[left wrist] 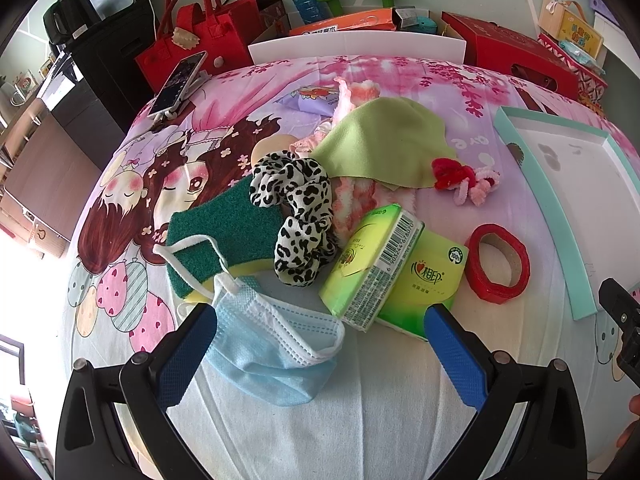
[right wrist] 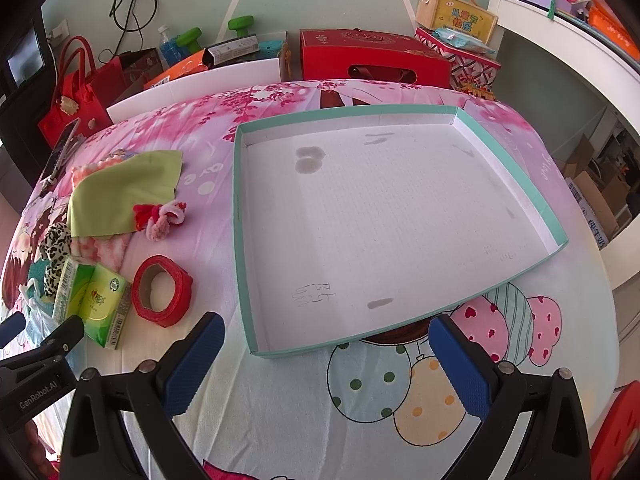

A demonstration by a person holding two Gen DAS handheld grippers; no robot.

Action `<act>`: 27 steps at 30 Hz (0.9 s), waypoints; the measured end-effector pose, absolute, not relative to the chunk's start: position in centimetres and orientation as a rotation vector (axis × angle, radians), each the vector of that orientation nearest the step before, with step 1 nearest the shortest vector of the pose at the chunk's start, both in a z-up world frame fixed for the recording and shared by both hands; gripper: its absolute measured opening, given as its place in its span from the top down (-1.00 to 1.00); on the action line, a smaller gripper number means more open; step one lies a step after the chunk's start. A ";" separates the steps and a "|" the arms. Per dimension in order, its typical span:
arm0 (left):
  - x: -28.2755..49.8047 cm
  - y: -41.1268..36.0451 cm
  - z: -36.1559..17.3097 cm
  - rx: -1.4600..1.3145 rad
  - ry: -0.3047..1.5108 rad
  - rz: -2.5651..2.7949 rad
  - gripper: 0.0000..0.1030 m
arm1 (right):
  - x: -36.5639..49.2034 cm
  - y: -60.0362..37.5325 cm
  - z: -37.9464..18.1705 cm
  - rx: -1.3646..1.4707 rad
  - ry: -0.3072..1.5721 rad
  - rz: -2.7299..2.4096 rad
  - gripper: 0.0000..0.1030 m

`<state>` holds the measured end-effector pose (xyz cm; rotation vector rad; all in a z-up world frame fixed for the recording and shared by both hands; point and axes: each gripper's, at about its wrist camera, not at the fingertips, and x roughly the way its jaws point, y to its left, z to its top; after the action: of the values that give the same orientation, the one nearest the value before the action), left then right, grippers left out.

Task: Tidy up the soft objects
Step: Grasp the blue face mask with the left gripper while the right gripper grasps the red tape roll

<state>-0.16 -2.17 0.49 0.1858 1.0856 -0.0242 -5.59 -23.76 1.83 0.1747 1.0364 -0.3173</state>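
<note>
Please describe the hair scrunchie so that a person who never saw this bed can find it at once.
On the cartoon-print bedsheet, look at the heap of soft things left of the shallow teal-rimmed box. The scrunchie is a ruffled fabric ring between the dark green sponge and the green tissue packs. Only it has black-and-white leopard spots.

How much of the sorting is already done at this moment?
Nothing looks done: the teal box holds no items. Nothing is in hand; both the left tongs and right tongs are open. The mask, scrunchie and green cloth remain.

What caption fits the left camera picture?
Open left tongs over a blue face mask beside piled soft things.
</note>
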 end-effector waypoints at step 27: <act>1.5 5.7 1.0 -0.057 1.132 0.007 -1.00 | -2.2 -15.0 2.0 0.126 0.977 -0.021 -1.00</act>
<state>1.54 5.71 1.02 -0.0566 1.1316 0.0070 -2.17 -14.95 2.02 0.1264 0.9766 -0.0205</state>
